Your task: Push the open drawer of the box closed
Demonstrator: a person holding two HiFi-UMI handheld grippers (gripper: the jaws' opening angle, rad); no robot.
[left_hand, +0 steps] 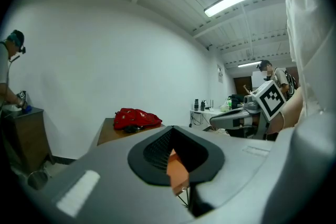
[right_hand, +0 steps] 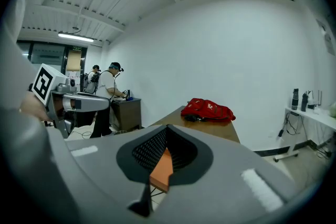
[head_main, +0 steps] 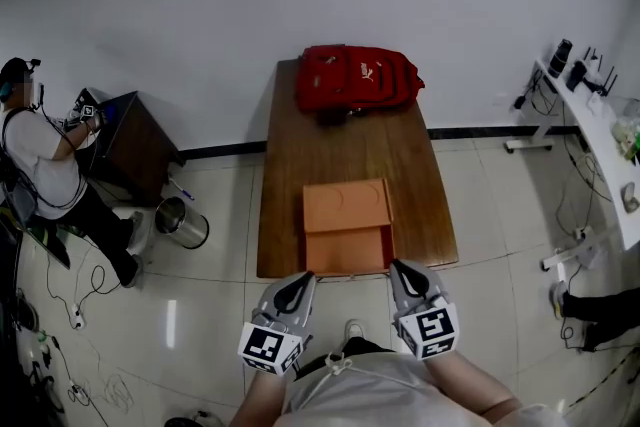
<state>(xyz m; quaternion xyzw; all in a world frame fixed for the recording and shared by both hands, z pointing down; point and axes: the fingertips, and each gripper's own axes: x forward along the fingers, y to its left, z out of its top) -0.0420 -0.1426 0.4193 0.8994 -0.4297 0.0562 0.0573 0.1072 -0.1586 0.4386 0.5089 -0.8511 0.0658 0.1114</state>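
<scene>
An orange box sits on the near half of a long wooden table. Its drawer stands pulled out toward me, reaching the table's front edge. My left gripper hovers just off the drawer's near left corner, jaws shut and empty. My right gripper is at the drawer's near right corner, also shut and empty. In the left gripper view a sliver of the orange drawer shows through the opening between the closed jaws. The right gripper view shows the drawer's orange edge the same way.
A red backpack lies at the table's far end. A person works at a dark cabinet on the left, with a metal bucket nearby. A white desk with devices stands at the right. Cables trail over the floor.
</scene>
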